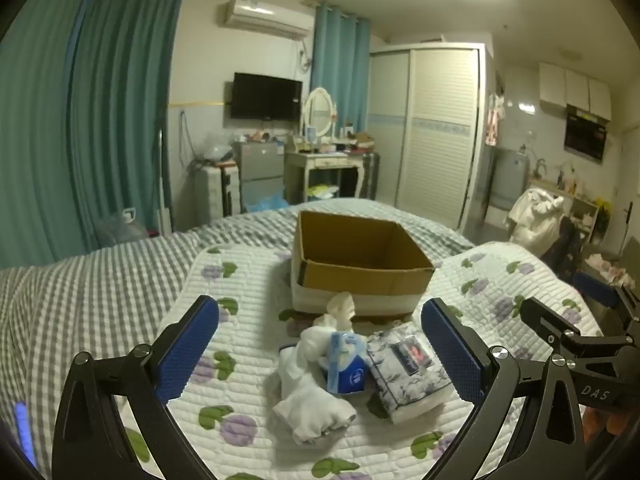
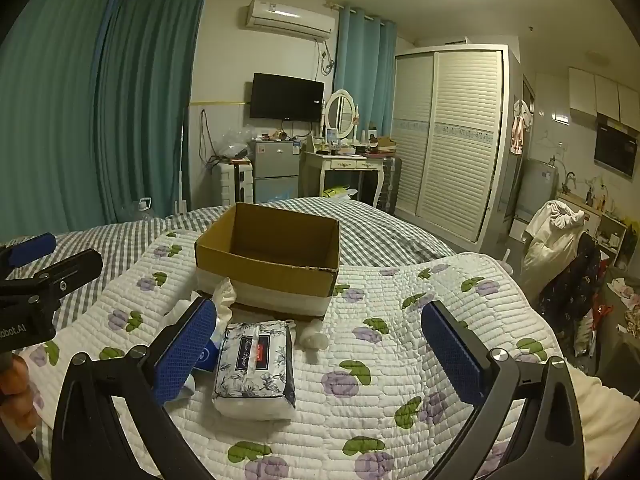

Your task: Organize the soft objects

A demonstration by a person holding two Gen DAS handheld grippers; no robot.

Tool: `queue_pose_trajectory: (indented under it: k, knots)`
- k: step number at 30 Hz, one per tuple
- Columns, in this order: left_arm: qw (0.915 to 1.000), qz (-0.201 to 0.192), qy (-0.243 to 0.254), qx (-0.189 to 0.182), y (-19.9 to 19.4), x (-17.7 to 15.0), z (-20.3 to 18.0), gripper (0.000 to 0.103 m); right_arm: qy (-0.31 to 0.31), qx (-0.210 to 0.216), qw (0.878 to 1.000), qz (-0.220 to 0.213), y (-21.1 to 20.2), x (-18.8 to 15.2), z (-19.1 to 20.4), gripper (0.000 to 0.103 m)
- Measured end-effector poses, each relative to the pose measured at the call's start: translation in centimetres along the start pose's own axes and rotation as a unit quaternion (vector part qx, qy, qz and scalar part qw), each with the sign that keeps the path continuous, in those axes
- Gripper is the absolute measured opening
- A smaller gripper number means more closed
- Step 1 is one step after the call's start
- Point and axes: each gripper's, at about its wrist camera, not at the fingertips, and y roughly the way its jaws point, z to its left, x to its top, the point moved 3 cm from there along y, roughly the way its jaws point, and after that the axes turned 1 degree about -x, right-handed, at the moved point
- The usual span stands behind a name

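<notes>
A quilted white bedspread (image 1: pixel 248 280) printed with purple flowers and green leaves lies over a grey-and-white checked sheet (image 1: pixel 100 276) on the bed. In the middle of both views stands an open cardboard box (image 1: pixel 360 258), plain brown corrugated board with a white band along its base, nothing visible inside.

Just in front of it, in the lower centre of the left wrist view, the soft things lie bunched: a crumpled white cloth (image 1: pixel 308 396), a small blue tissue pack (image 1: pixel 346 364) leaning against it, and a rectangular, pillowy tissue pack (image 1: pixel 408 368) in glossy floral-print wrap, touching the blue one. A crumpled white tissue (image 1: pixel 340 306) rests against the box's front wall.

The left gripper (image 1: pixel 320 360) hangs above this pile, its fingers with blue, dimpled pads spread wide and gripping nothing. The right gripper (image 2: pixel 320 356) is likewise released, its fingers apart around the floral pack (image 2: pixel 256 364) at lower left of centre.
</notes>
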Motion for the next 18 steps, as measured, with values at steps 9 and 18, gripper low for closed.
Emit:
queue_pose_trajectory:
  k: [9, 18]
  knots:
    - [1.0000, 0.000, -0.001, 0.002, -0.03, -0.04, -0.05, 0.103, 0.001, 0.002, 1.000, -0.003, 0.25, -0.05, 0.01, 0.103]
    - [1.0000, 0.000, -0.002, 0.004, -0.37, -0.08, 0.02, 0.103, 0.003, 0.003, 1.000, 0.001, 0.13, 0.13, 0.02, 0.103]
